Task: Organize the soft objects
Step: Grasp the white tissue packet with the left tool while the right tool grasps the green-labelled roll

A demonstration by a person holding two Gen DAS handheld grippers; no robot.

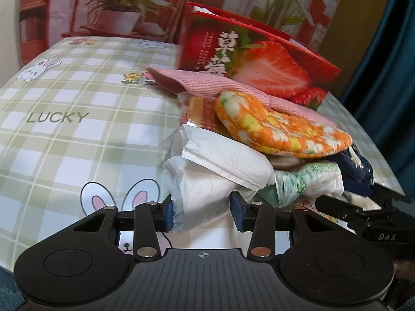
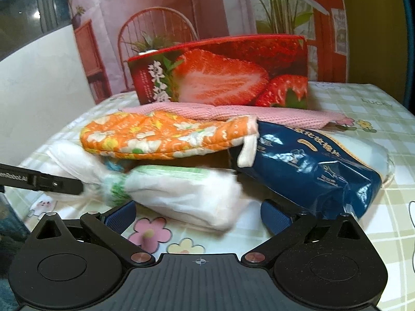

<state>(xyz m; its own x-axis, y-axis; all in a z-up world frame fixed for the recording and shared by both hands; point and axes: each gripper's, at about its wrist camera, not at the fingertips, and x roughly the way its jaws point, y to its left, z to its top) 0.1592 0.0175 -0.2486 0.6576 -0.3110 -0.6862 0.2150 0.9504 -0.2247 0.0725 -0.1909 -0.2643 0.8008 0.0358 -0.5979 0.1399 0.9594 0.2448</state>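
On the bench (image 1: pixel 77 98), the left claw (image 1: pixel 202 213) pinches a white tissue pack (image 1: pixel 207 189). Beside it, the right claw (image 2: pixel 197 216) gapes, gripping nothing, before a green-printed pack (image 2: pixel 181 194) under an orange mitt (image 2: pixel 155 137).

1. The left wrist camera is sitting low behind its own gripper (image 1: pixel 202 213), looking forward and downward across the checked tablecloth (image 1: pixel 77 134); it is facing the strawberry box (image 1: pixel 259 59) from that box's left-front corner, close to the heap of soft things.
2. The right wrist camera is sitting behind its own gripper (image 2: pixel 198 216), facing the strawberry box (image 2: pixel 223 75) almost squarely from the front; it is also close and angled downward.
3. Both views are sharing the strawberry box, the orange floral mitt (image 1: pixel 280 127) (image 2: pixel 160 137) lying before it, and the pink cloth (image 1: pixel 207 83) (image 2: pixel 228 111); each view is also catching the other gripper's arm at its edge.
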